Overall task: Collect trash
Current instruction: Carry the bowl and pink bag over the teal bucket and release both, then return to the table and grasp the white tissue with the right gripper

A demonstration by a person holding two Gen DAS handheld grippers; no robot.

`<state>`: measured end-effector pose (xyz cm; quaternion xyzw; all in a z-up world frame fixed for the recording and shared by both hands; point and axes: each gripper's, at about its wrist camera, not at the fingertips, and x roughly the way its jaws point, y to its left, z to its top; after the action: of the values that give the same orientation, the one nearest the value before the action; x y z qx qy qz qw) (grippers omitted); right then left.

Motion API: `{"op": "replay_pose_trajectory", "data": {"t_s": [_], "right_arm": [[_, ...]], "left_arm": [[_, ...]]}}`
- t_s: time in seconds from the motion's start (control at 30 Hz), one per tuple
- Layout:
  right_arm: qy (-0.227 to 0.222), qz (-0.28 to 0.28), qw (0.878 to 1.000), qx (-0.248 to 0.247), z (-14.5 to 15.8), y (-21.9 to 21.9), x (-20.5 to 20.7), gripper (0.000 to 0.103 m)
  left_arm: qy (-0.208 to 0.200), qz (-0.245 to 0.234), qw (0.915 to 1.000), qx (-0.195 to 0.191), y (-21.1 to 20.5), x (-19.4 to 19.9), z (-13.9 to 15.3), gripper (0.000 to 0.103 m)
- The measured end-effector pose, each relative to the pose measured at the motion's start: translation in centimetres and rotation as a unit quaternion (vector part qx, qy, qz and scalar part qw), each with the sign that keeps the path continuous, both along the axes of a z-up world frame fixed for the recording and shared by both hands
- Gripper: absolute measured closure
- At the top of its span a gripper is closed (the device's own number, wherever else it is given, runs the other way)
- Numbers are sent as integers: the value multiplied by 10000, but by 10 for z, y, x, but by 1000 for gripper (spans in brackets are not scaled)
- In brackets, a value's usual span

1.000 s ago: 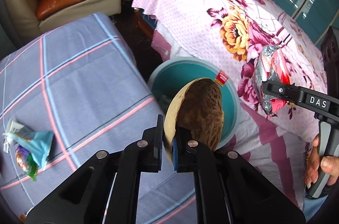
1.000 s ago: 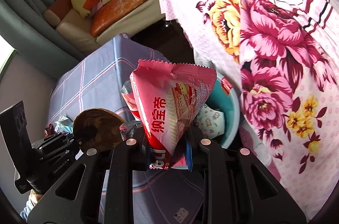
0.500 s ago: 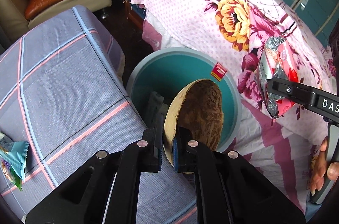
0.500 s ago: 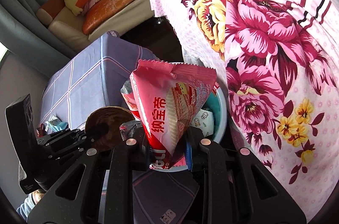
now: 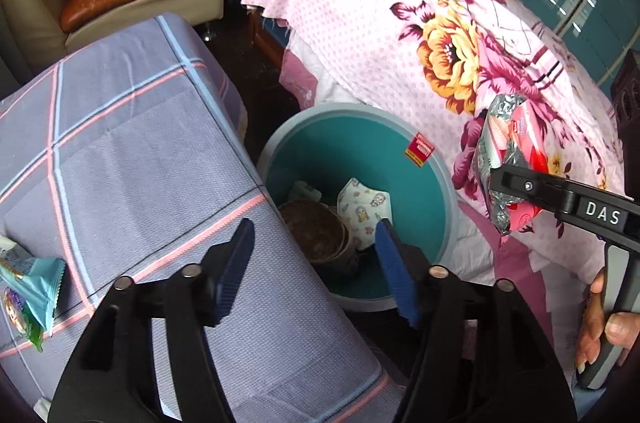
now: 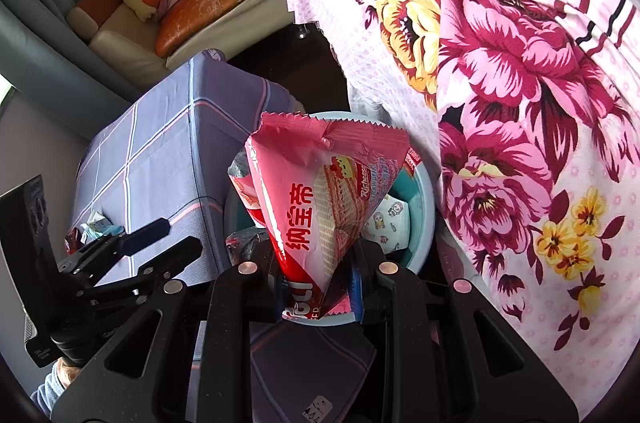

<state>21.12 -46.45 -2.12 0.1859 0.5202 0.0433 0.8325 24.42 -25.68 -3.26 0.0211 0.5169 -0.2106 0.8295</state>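
Hanging over the teal bin (image 5: pixel 434 183), the left gripper (image 5: pixel 316 247) has its jaws opening, with nothing between the blue pads (image 5: pixel 394 275). Below that gap a brown coconut shell (image 5: pixel 316 235) lies inside the bin, next to a white printed mask (image 5: pixel 362 209). The bin stands on the floor between the worktop (image 5: pixel 132 151), covered in a purple checked cloth, and the bed (image 5: pixel 400 23) with its pink flowered sheet. The right gripper (image 6: pixel 316 283) is closed narrowly on a pink wafer wrapper (image 6: pixel 320 191), pinched at its lower end so that the packet stands up above the fingers; from the right wrist view the packet covers most of the bin's mouth, and the mask shows just past its right edge. In the left wrist view the same wrapper is held off to the right of the bin, in front of the bed. A teal snack wrapper (image 5: pixel 34 287) lies on the worktop at its left edge, well apart from both grippers. A hand (image 5: pixel 600 327) grips the right gripper's handle.
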Motion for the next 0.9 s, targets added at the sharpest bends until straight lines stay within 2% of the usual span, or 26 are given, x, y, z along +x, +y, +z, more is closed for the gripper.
{"op": "replay_pose_trajectory", "data": {"t_s": [0.07, 0.17, 0.23, 0.3, 0.33, 0.43, 0.47, 0.5, 0.67, 0.9], "right_arm": [[16, 28, 10000, -16, 0, 3, 1, 80], [56, 70, 9999, -47, -2, 7, 3, 79], [97, 85, 9999, -57, -5, 9, 5, 77], [142, 107, 9998, -73, -8, 13, 8, 67], [150, 110, 9998, -96, -9, 15, 8, 56], [190, 145, 9997, -113, -13, 22, 12, 47], [214, 143, 9996, -109, -14, 23, 13, 38], [232, 126, 9996, -110, -15, 25, 15, 35], [294, 142, 9993, -171, -12, 32, 15, 27], [418, 199, 9987, -232, -7, 45, 5, 23]], "left_arm": [[-3, 42, 10000, -12, 5, -2, 2, 22], [-62, 159, 9998, -49, 20, -7, 8, 14], [-54, 242, 9997, -81, 32, -9, 10, 13], [-42, 310, 9995, -98, 43, -11, 11, 12], [-31, 337, 9994, -100, 49, -12, 11, 12], [-7, 422, 9990, -118, 62, -13, 12, 12], [16, 457, 9989, -140, 67, -13, 12, 12], [34, 477, 9987, -162, 71, -14, 12, 12], [78, 568, 9981, -246, 86, -16, 12, 12], [104, 653, 9973, -304, 102, -28, 14, 11]]}}
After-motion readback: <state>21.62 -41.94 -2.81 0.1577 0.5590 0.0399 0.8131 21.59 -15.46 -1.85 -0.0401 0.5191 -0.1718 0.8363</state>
